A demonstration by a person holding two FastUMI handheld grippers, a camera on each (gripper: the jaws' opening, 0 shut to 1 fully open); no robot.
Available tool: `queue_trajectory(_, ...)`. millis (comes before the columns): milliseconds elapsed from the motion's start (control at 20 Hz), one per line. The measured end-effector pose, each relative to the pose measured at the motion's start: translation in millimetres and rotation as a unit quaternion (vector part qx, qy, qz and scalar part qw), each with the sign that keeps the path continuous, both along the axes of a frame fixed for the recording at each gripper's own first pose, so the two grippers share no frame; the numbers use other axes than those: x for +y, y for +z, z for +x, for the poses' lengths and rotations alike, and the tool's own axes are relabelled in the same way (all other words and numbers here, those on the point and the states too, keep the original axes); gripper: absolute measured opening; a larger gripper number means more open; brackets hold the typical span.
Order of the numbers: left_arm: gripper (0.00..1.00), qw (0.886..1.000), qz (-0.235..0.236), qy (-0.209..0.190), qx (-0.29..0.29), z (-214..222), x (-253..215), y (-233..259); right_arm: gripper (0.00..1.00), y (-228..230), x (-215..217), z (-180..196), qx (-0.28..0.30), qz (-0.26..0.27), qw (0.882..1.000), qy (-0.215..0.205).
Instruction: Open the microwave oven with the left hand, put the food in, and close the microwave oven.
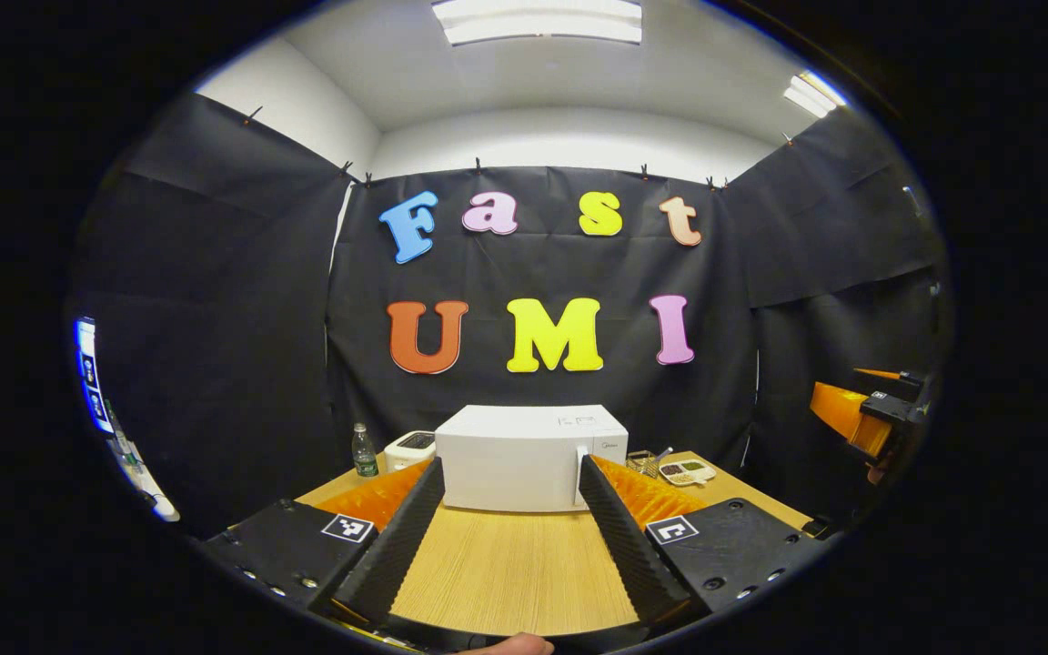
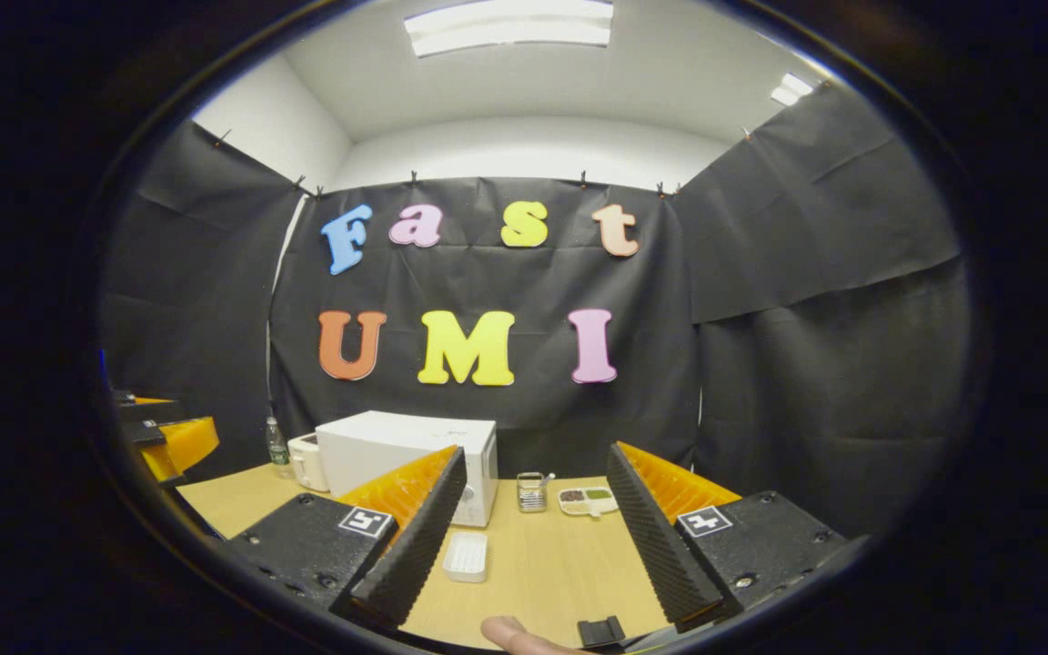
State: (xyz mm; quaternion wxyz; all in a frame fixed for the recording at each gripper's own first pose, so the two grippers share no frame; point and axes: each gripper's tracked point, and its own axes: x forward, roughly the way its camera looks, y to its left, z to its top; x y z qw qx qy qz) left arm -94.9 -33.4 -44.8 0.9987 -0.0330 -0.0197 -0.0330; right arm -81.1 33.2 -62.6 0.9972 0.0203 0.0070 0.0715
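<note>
Right gripper view alone catches the white food container (image 2: 467, 556) beside the microwave (image 2: 406, 461).

The microwave oven (image 1: 531, 458) is plain white all over, door and top alike. It stands on a counter (image 1: 515, 573) of pale yellowish wood with fine straight grain. At the counter's back left corner a white toaster (image 1: 409, 449) sits beside a clear bottle (image 1: 364, 452) with a green label. By the back right edge stands a silvery wire basket (image 2: 531, 492), with a white divided dish (image 2: 589, 500) next to it holding dark brown and green portions. A translucent white container (image 2: 467, 556) lies on the counter in front of the oven. The ceiling is white.
</note>
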Motion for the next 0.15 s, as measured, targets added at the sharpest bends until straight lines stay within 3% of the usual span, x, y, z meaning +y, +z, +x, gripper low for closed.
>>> queue_trajectory(50, 0.93, 1.0, -0.003, 0.001, -0.002, -1.9, 2.2, 2.0, 0.91, 2.1, -1.5, -0.3, -0.002, -0.002, 1.0, -0.003)
queue_trajectory(100, 0.93, 1.0, -0.005, 0.004, -0.002, -2.5, 5.1, 3.5, 0.99, 5.1, -2.7, -0.5, -0.003, -0.003, 1.0, -0.006)
queue_trajectory(150, 0.93, 1.0, -0.005, 0.007, -0.004, -3.2, 8.9, 5.4, 0.91, 5.7, -3.7, -1.0, -0.003, -0.003, 1.0, -0.009)
